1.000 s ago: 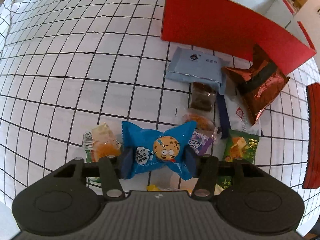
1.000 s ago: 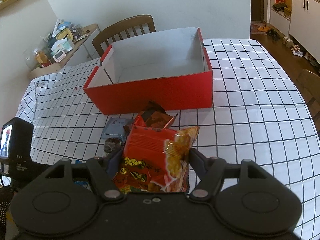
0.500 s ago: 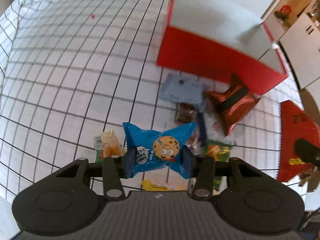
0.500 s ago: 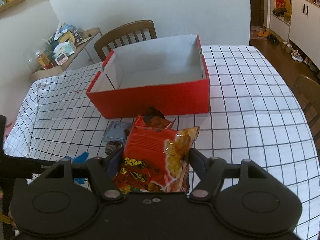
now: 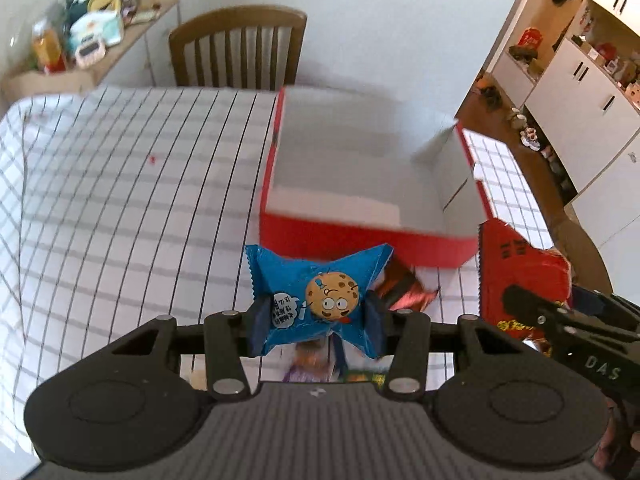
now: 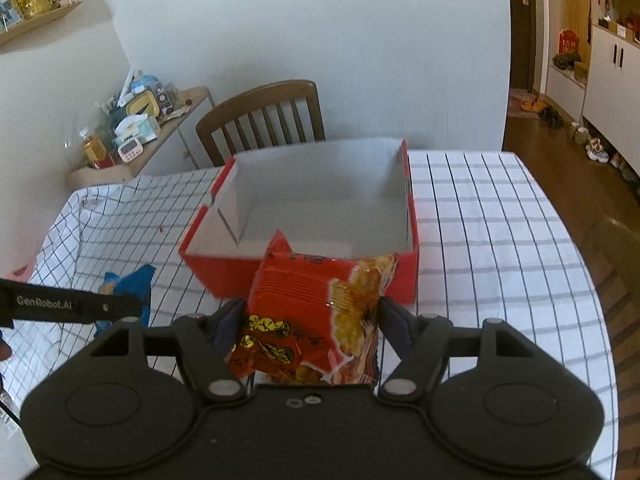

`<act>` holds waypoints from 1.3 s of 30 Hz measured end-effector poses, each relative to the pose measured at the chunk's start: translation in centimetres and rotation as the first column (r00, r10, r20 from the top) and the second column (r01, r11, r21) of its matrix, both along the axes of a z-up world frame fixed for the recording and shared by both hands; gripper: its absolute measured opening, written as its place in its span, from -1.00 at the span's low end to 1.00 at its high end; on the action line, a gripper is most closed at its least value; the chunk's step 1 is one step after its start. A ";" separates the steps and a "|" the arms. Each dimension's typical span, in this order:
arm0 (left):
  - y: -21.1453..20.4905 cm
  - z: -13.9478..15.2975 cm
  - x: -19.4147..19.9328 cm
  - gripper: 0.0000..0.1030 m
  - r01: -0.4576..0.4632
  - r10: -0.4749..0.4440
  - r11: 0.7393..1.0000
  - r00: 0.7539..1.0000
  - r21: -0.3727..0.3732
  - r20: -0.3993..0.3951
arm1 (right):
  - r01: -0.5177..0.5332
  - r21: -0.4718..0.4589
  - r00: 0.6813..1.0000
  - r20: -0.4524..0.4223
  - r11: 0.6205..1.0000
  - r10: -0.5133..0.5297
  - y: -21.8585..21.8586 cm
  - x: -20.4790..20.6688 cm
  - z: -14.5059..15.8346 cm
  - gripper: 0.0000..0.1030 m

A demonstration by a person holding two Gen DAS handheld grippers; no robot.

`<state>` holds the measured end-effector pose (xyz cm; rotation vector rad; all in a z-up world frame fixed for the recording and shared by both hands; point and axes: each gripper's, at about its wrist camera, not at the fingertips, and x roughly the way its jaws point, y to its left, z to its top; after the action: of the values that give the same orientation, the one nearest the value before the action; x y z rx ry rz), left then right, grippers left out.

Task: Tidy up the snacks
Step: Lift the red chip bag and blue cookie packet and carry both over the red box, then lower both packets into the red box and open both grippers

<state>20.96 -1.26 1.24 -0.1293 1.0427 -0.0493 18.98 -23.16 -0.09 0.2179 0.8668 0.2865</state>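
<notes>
My left gripper (image 5: 316,320) is shut on a blue cookie packet (image 5: 316,296) and holds it up in front of the open red box (image 5: 360,240), whose white inside shows nothing in it. My right gripper (image 6: 310,320) is shut on a red and orange snack bag (image 6: 316,312), held just before the box's (image 6: 320,208) near wall. The red bag also shows at the right of the left wrist view (image 5: 520,276). The blue packet shows at the left of the right wrist view (image 6: 128,284).
A brown foil packet (image 5: 404,288) and other snacks (image 5: 316,364) lie on the checked tablecloth (image 5: 120,200) below my left gripper. A wooden chair (image 6: 264,116) stands behind the table. A cluttered shelf (image 6: 132,132) is at the left, cabinets (image 6: 612,72) at the right.
Both grippers have risen and moved toward the red box with their packets. The left view has tilted up from the snack pile to the box and the room.
</notes>
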 end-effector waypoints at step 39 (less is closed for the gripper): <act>-6.2 -11.8 18.5 -0.05 0.047 0.002 0.973 0.978 0.227 -0.209 | -0.225 -0.125 0.963 -0.176 0.966 0.202 3.1 17.1 -9.0 0.17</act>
<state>39.46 -7.45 -10.57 0.0910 1.2517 0.0667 36.09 -20.07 -9.12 0.0122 1.0709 0.4103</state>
